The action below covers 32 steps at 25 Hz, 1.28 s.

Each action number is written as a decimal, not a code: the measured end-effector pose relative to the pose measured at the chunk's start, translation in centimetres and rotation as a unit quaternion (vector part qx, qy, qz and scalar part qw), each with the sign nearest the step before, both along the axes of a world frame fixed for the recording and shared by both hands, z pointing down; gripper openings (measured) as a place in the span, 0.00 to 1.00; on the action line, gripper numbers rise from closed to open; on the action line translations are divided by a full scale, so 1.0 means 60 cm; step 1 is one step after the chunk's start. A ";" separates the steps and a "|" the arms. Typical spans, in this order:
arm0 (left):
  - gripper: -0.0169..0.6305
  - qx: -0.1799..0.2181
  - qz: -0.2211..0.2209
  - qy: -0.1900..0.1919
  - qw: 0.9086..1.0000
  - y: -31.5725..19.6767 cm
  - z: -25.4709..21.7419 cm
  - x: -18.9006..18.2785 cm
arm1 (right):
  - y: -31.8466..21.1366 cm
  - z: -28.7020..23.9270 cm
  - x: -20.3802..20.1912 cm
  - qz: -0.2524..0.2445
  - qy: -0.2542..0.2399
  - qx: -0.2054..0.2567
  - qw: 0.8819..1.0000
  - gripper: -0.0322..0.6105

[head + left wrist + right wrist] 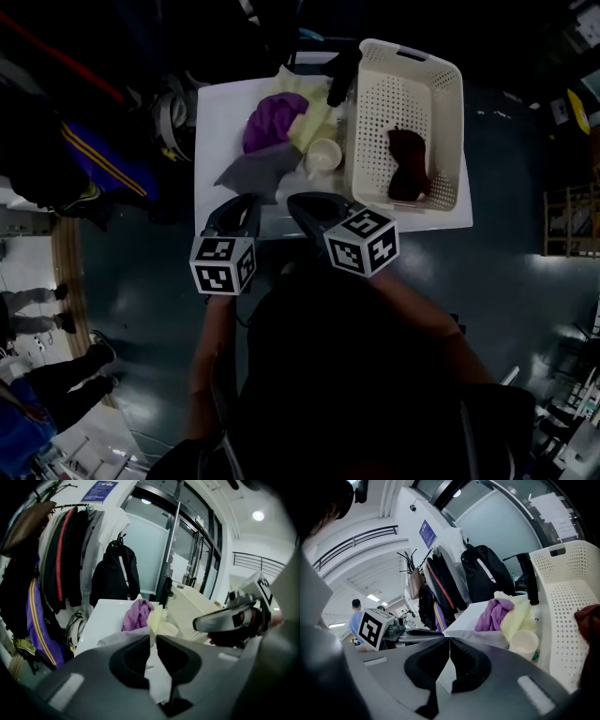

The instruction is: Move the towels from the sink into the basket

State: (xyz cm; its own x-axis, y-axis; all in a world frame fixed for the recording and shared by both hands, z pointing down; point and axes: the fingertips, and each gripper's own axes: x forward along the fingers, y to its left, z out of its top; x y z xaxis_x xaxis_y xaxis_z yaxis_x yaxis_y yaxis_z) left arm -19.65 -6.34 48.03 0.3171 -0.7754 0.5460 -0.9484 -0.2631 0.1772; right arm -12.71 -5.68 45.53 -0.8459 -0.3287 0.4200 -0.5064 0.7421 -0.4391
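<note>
The left gripper [153, 638] is held with jaws a crack apart, the right gripper [449, 640] with jaws together, both empty, probably readied for a grab. The towels [277, 127] are heaped just ahead of the jaws. One dark towel [408, 164] is already laid in the basket [450, 103], ahead-right.

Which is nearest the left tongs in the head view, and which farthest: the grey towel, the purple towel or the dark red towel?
1. Grey towel, just ahead of the left tongs.
2. Purple towel, farther back, behind the grey one.
3. Dark red towel, far to the right, inside the basket.
</note>
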 end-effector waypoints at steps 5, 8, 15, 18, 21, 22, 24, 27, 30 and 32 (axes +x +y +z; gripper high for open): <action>0.11 -0.007 -0.019 -0.014 1.000 0.002 0.008 -0.010 | -0.002 0.007 -0.011 -0.025 0.003 -0.004 1.000 0.09; 0.14 -0.018 -0.032 -0.023 0.999 0.002 0.017 -0.024 | -0.003 0.011 -0.020 -0.038 0.005 -0.007 0.999 0.10; 0.23 -0.034 -0.063 -0.044 0.996 -0.007 0.031 -0.059 | -0.012 0.024 -0.039 -0.061 0.014 -0.014 0.998 0.12; 0.28 -0.036 -0.078 -0.059 0.995 -0.013 0.036 -0.071 | -0.016 0.030 -0.047 -0.069 0.017 -0.018 0.997 0.14; 0.38 -0.040 -0.093 -0.080 0.992 -0.019 0.041 -0.086 | -0.018 0.034 -0.057 -0.080 0.018 -0.024 0.996 0.16; 0.41 -0.041 -0.097 -0.087 0.991 -0.022 0.043 -0.092 | -0.018 0.036 -0.060 -0.083 0.019 -0.025 0.996 0.16; 0.47 -0.039 -0.105 -0.100 0.989 -0.030 0.047 -0.104 | -0.018 0.042 -0.065 -0.089 0.022 -0.029 0.995 0.16; 0.51 -0.041 -0.100 -0.120 0.987 -0.047 0.050 -0.111 | -0.021 0.052 -0.067 -0.094 0.026 -0.036 0.995 0.16; 0.52 -0.055 -0.083 -0.130 0.987 -0.060 0.060 -0.106 | -0.025 0.059 -0.065 -0.097 0.029 -0.044 0.994 0.16; 0.52 -0.069 -0.074 -0.127 0.987 -0.068 0.069 -0.105 | -0.028 0.061 -0.064 -0.097 0.030 -0.048 0.994 0.16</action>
